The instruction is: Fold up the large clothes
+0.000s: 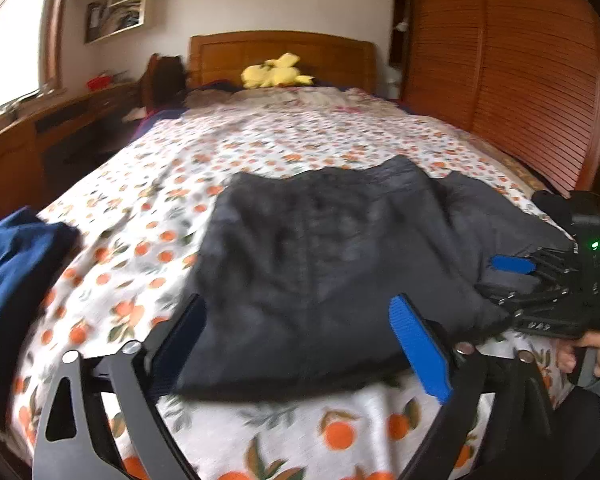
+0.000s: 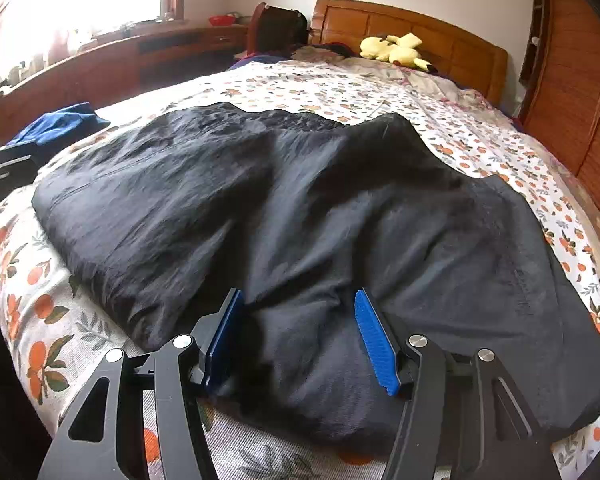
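Black jacket half-folded on bed; both grippers, left and right, gaping (nothing pinched), next probably grab near hem.

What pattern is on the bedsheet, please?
Oranges with green leaves on white bedsheet, clearest in the left wrist view.

Both low views toward headboard

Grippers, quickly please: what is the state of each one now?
Left gripper: open, holding nothing.
Right gripper: open over the black garment, gripping nothing.
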`<state>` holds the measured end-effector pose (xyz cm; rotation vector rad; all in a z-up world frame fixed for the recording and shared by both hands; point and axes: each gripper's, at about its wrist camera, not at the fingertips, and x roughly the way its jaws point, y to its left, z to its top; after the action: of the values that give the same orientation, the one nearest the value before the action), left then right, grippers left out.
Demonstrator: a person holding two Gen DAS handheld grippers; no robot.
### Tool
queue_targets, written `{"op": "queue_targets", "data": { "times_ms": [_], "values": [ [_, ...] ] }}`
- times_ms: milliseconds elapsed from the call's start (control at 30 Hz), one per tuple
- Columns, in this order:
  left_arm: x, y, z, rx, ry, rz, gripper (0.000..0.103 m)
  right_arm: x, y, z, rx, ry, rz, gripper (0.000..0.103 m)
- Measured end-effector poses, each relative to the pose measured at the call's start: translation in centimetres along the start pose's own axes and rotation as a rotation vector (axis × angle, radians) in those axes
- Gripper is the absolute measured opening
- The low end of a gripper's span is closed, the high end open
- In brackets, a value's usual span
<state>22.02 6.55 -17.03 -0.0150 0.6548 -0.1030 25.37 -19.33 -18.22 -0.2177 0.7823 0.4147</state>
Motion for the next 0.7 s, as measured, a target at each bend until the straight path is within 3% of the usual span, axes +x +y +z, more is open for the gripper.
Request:
{"op": "queue_targets", "data": {
  "times_ms": [400,667,700],
  "values": [
    [-0.1,6.1,-1.8,-0.098,0.09,0.139,0.101,0.0,-0.1,0.1,0.0,-0.008,0.01,0.056],
    [0.8,6.9,-2.6,-0.159,0.127,0.112,0.099,-0.1,-0.2,-0.1,0.0,-0.012,0.011,0.056],
    [0.9,6.8,-2.7,-0.161,0.132,0.111,0.092,-0.1,-0.3,-0.1,0.0,-0.013,0.011,0.056]
  ]
}}
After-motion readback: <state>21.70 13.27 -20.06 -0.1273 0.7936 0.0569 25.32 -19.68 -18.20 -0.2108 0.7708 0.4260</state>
